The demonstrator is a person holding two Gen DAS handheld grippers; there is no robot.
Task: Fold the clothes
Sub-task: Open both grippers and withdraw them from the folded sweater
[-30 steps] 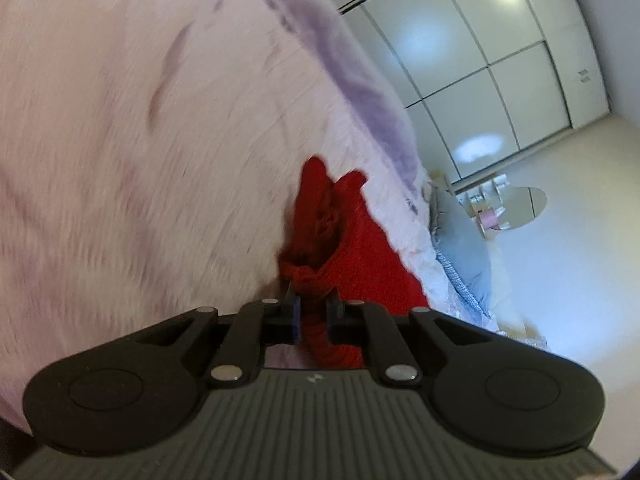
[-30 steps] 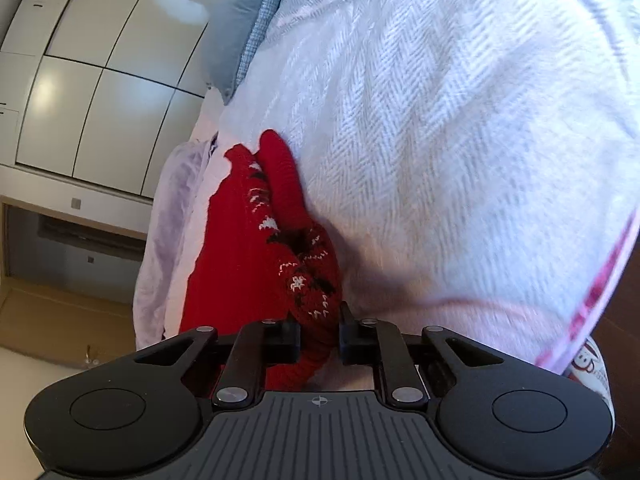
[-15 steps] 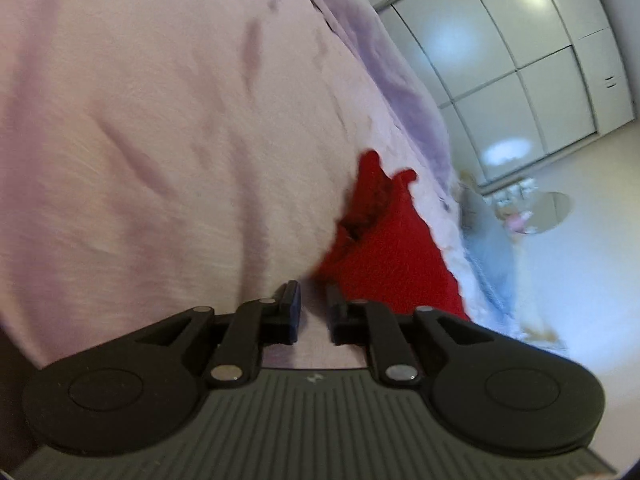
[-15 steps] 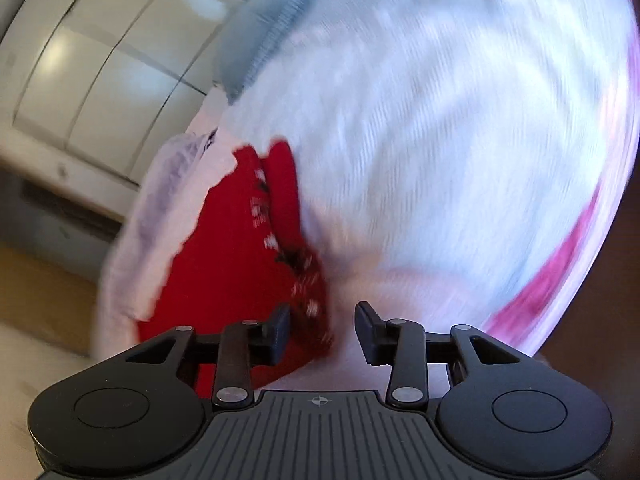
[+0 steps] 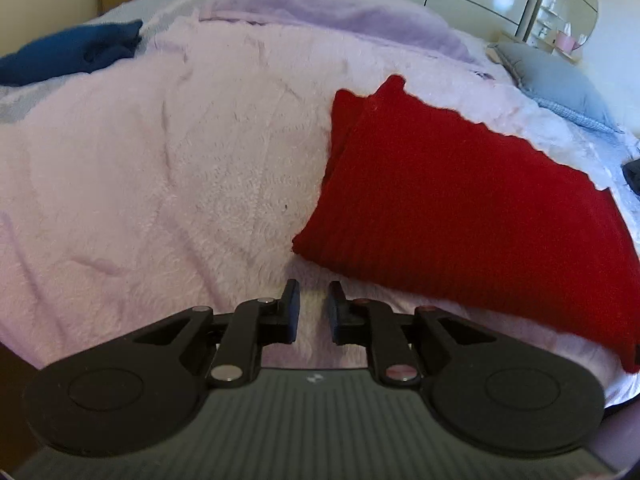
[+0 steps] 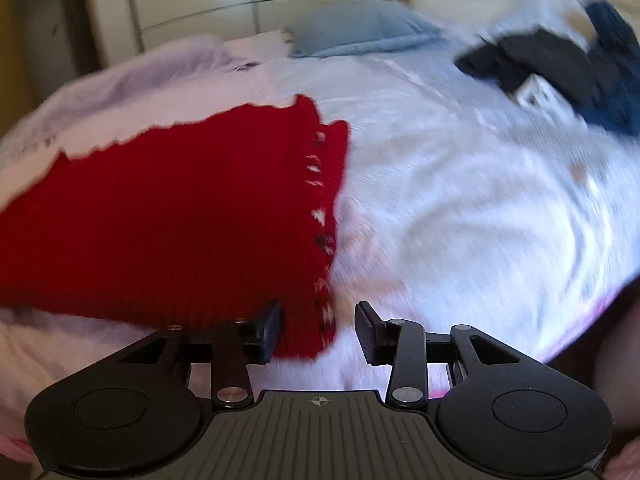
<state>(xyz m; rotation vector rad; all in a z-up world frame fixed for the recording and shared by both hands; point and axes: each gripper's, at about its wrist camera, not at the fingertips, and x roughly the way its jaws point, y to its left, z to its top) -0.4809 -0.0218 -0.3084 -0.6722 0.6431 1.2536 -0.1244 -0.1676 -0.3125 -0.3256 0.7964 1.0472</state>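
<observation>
Just ahead of the left gripper (image 5: pixel 313 304), whose jaws are opening slightly and gripping nothing, the folded red sweater (image 5: pixel 472 216) is lying on the pink blanket (image 5: pixel 168 184). The right gripper (image 6: pixel 318 330) is standing half open, empty, with the sweater's patterned edge lying loose between its jaws, so any drag is risking undoing the fold.

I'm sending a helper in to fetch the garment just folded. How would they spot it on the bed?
On the bed, look at the fluffy pink blanket. Near its front edge lies the red knit sweater, folded flat. It is the only red item; the other clothes, farther back, are dark.
</observation>
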